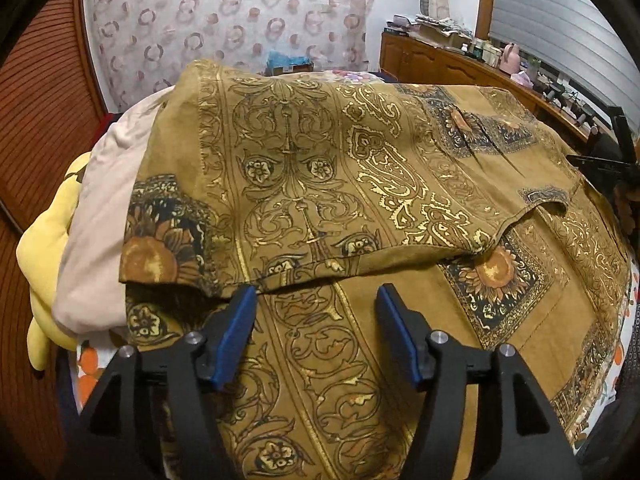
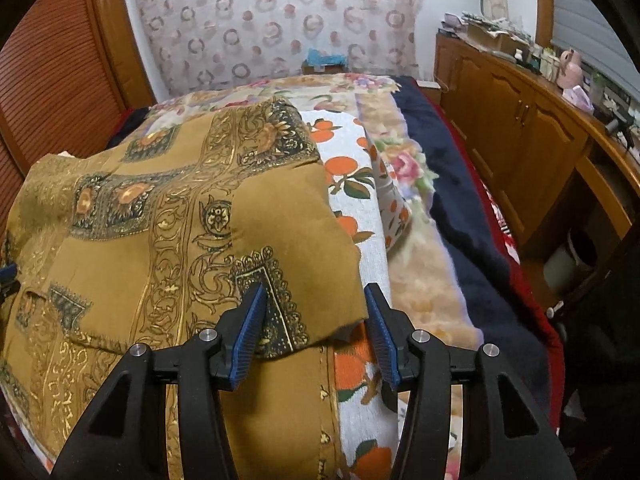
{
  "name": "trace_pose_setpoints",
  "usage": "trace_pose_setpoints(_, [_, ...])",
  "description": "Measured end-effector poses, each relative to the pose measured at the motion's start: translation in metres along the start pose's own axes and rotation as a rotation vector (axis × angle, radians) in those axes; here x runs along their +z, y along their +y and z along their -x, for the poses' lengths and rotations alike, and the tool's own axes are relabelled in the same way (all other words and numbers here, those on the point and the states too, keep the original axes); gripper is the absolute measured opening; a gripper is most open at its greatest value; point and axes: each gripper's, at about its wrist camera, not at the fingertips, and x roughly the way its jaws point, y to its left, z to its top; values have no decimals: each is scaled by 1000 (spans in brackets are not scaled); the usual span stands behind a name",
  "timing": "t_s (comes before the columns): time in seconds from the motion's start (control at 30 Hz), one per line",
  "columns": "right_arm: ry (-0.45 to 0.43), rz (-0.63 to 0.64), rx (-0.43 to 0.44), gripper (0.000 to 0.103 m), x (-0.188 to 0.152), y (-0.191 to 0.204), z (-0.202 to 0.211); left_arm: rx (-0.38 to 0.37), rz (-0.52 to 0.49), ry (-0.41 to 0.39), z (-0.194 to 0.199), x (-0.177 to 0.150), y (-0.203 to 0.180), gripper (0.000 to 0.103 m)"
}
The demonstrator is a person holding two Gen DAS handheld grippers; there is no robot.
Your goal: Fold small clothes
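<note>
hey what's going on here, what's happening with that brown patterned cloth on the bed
A person holding a gripper in each hand is folding a mustard-brown garment printed with gold scrollwork and sunflowers, spread on a bed over an orange-fruit printed sheet. One part is already folded over the rest. Both grippers are open: the left gripper sits at the folded edge, and the right gripper straddles a corner flap without clamping it. A pale pink cloth and a yellow cloth lie beside the garment.
</note>
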Motion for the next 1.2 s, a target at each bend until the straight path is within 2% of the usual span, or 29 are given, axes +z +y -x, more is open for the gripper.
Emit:
trace_pose_setpoints(0.27, [-17,27,-38,51,-3,8,-3,1,1,0,0,0,0,63])
trace_pose_setpoints(0.67, [-17,28,-38,51,-4,8,-3,26,32,0,3,-3,2,63])
trace_pose_setpoints(0.77, [-18,29,-40,51,-4,7,-3,43,69,-41,14,-5,9,63])
trace_pose_setpoints(0.87, [-18,28,-38,51,-3,7,-3,46,136,-102,31,-7,26,57])
trace_pose_setpoints(0.93, [-18,28,-39,51,-3,8,-3,77,173,-127,38,-6,40,53])
trace_pose_setpoints(1.07, [-18,28,-39,51,-4,8,-3,111,183,-138,40,-3,56,42])
trace_pose_setpoints(1.2, [-18,29,-40,51,-4,8,-3,186,176,-179,43,3,61,41])
